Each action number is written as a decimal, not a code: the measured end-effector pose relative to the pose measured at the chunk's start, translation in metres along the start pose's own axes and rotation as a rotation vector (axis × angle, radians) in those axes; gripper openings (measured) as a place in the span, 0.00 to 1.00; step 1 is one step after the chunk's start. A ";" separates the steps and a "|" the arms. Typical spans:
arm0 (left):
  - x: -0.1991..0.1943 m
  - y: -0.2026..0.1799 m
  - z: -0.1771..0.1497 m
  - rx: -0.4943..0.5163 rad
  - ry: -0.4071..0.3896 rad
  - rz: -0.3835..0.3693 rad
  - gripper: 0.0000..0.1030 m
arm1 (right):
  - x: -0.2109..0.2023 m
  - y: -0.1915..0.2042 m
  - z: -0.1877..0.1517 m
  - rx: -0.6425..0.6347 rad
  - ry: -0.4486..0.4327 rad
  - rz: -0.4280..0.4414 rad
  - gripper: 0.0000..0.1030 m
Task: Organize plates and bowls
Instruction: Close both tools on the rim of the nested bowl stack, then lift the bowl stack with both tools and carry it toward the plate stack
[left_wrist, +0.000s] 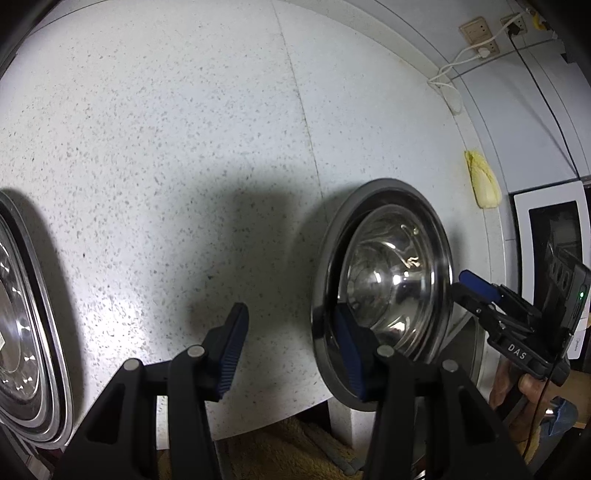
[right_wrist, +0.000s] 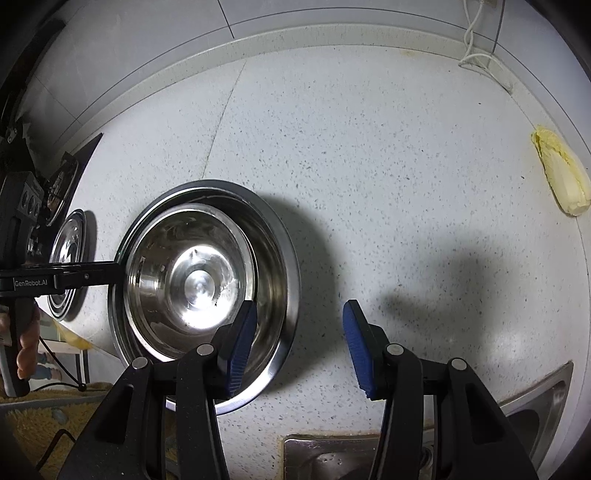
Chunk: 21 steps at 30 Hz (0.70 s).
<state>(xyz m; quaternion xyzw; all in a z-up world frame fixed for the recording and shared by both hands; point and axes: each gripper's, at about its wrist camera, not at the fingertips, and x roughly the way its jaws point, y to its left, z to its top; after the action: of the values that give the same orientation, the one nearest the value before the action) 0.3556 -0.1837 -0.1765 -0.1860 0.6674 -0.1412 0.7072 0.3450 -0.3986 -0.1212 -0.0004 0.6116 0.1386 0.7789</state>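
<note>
A steel bowl (right_wrist: 192, 284) sits inside a wide steel plate (right_wrist: 280, 295) on the speckled white counter (right_wrist: 369, 166). The same bowl (left_wrist: 395, 277) and plate (left_wrist: 328, 258) show in the left wrist view. My left gripper (left_wrist: 291, 350) is open, its right finger over the plate's rim. It also shows in the right wrist view (right_wrist: 110, 275) at the plate's left edge. My right gripper (right_wrist: 299, 350) is open, its left finger over the plate's right rim; it shows in the left wrist view (left_wrist: 476, 291) right of the plate. A stack of steel plates (left_wrist: 29, 321) lies at far left.
A yellow-white cabbage piece (right_wrist: 561, 177) lies near the wall at right. A sink (right_wrist: 369, 458) is set into the counter at the front edge. White cables and wall sockets (left_wrist: 480, 37) are at the back. A white appliance (left_wrist: 550, 236) stands at right.
</note>
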 end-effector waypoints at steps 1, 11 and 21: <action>0.002 -0.001 -0.001 0.003 0.003 0.006 0.44 | 0.002 0.000 0.000 -0.001 0.007 0.000 0.42; 0.017 0.005 0.004 -0.070 0.037 -0.071 0.39 | 0.024 0.001 0.001 0.014 0.065 0.060 0.23; 0.032 -0.002 0.008 -0.077 0.079 -0.151 0.17 | 0.034 0.001 -0.003 0.042 0.093 0.131 0.13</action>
<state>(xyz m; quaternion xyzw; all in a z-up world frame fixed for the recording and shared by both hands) 0.3654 -0.1993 -0.2036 -0.2570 0.6839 -0.1756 0.6599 0.3486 -0.3910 -0.1540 0.0493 0.6486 0.1762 0.7388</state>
